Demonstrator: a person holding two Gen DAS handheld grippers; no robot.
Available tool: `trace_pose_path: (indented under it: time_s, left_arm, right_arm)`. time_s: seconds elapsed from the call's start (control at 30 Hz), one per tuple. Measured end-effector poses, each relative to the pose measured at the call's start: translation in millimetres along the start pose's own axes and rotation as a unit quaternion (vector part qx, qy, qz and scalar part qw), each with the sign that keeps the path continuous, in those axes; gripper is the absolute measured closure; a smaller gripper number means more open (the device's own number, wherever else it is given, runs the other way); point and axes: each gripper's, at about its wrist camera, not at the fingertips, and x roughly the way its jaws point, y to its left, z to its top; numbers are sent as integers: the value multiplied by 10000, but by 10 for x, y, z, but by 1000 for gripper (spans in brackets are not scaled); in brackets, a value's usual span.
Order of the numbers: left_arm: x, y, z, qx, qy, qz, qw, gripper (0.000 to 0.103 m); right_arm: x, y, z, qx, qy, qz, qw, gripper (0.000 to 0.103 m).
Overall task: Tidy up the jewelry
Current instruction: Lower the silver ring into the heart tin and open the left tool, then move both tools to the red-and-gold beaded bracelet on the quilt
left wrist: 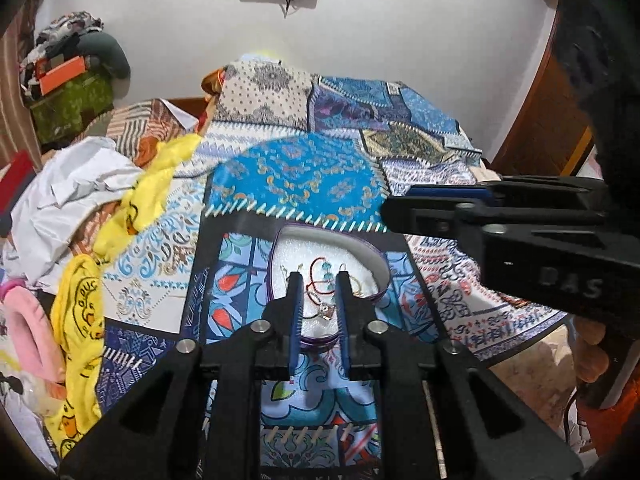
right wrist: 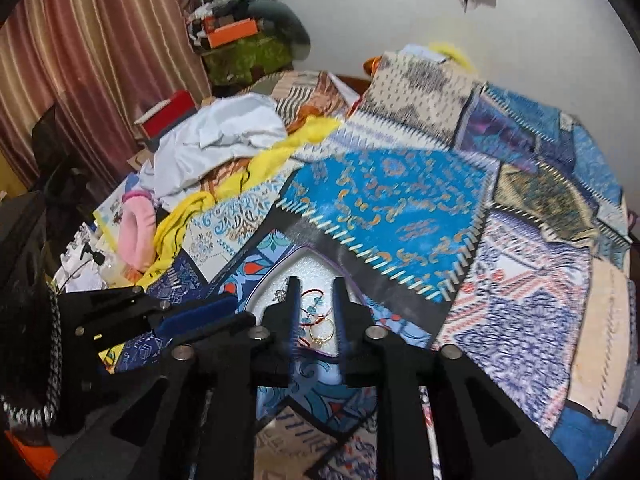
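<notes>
A heart-shaped box (left wrist: 374, 262) with a purple rim and white foam lining lies on the patchwork quilt. On the foam rest a red cord bracelet with turquoise beads (left wrist: 322, 270) and a small silver pendant (left wrist: 326, 312). My left gripper (left wrist: 318, 280) hangs over the box, jaws slightly apart, pads pressing on nothing. In the right wrist view the same box (right wrist: 320, 258) holds the red bracelet (right wrist: 316, 304) and a gold ring (right wrist: 325, 326). My right gripper (right wrist: 317, 280) hovers above them, a little open and empty. Each gripper shows in the other's view: right gripper (left wrist: 390, 210), left gripper (right wrist: 236, 306).
The blue patchwork quilt (left wrist: 304, 176) covers the bed. At its left side lie a yellow printed cloth (left wrist: 80, 320), crumpled white fabric (left wrist: 68, 192) and a pink padded item (right wrist: 138, 232). Striped curtains (right wrist: 100, 40) and a pile of bags (right wrist: 248, 36) stand behind.
</notes>
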Motion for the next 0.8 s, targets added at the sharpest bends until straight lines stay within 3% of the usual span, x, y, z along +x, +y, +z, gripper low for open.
trace_pose_path:
  time_s: [0.2, 0.37, 0.8]
  left_arm:
    - [-236, -175, 66, 123, -259, 57, 9996, 70]
    - [-365, -379, 113, 224, -409, 26, 9989, 55]
    - [-142, -1149, 183, 708, -213, -371, 9966, 45]
  right_arm:
    - [-407, -111, -59, 86, -439, -266, 9986, 80]
    - [-755, -276, -177, 259, -838, -520, 9948, 59]
    - [-1379, -1006, -660, 828, -1217, -1285, 9807, 58]
